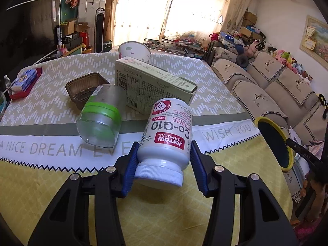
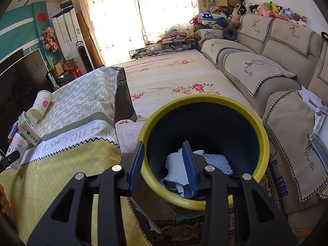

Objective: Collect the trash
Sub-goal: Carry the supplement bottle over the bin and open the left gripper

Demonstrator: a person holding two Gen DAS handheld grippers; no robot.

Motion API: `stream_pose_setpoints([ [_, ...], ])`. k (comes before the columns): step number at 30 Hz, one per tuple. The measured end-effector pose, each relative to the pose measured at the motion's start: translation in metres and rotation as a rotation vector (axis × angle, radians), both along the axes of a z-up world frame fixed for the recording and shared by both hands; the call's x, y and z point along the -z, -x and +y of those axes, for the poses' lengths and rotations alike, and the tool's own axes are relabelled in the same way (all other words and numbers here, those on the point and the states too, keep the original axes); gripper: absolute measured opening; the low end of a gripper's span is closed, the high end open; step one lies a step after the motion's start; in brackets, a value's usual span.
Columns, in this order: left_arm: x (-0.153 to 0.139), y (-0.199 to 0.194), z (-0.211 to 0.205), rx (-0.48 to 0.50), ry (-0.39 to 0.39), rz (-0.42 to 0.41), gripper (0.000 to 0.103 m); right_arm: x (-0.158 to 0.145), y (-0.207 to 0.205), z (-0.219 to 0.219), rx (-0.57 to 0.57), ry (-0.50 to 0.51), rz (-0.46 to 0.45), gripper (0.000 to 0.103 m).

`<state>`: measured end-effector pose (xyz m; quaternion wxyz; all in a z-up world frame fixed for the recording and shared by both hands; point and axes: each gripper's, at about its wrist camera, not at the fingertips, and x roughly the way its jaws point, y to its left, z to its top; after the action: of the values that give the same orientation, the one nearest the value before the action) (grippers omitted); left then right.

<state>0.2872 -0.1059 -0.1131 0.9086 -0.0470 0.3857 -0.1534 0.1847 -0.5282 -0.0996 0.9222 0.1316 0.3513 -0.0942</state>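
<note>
My left gripper (image 1: 164, 153) is shut on a white Co-Q10 supplement bottle (image 1: 167, 135), held near its cap, above the table's yellow cloth. Behind it lie a clear plastic jar with green bands (image 1: 100, 114), a pale green carton (image 1: 151, 86), a brown plastic tray (image 1: 87, 88) and a paper cup (image 1: 134, 51). My right gripper (image 2: 164, 160) is open and empty, its fingers straddling the near rim of the dark bin with a yellow rim (image 2: 264, 135); white paper and foam netting (image 2: 217, 160) lie inside. The bin also shows in the left wrist view (image 1: 272, 141).
The table (image 1: 51, 184) is covered by patterned cloths. A red tray with a tissue pack (image 1: 23, 82) sits at its far left. A beige sofa (image 2: 266, 71) runs along the right, and a flowered bed cover (image 2: 174, 78) lies beyond the bin.
</note>
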Motion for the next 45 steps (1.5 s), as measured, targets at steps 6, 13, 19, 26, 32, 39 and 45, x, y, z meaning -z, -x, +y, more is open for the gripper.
stream_pose_setpoints([
  [6, -0.024, 0.027, -0.017, 0.072, 0.02, -0.041, 0.049, -0.002, 0.003, -0.004, 0.009, -0.004, -0.012, 0.037],
  [13, -0.045, 0.043, -0.068, 0.225, 0.039, -0.046, 0.049, -0.008, 0.015, -0.021, 0.053, 0.004, -0.033, 0.037],
  [19, -0.046, 0.038, -0.13, 0.373, 0.033, -0.013, 0.049, -0.006, 0.028, -0.051, 0.13, 0.007, -0.036, 0.037],
  [26, -0.041, 0.031, -0.215, 0.53, -0.013, 0.02, 0.049, 0.0, 0.049, -0.092, 0.235, -0.009, -0.042, 0.037],
  [32, -0.031, 0.024, -0.289, 0.633, -0.067, 0.035, 0.049, 0.007, 0.057, -0.113, 0.269, -0.032, -0.037, 0.037],
  [39, -0.009, 0.004, -0.344, 0.663, -0.109, 0.057, 0.05, 0.015, 0.058, -0.121, 0.282, -0.047, -0.028, 0.038],
  [45, 0.0, -0.014, -0.366, 0.646, -0.116, 0.047, 0.056, 0.017, 0.055, -0.117, 0.271, -0.05, -0.022, 0.039],
])
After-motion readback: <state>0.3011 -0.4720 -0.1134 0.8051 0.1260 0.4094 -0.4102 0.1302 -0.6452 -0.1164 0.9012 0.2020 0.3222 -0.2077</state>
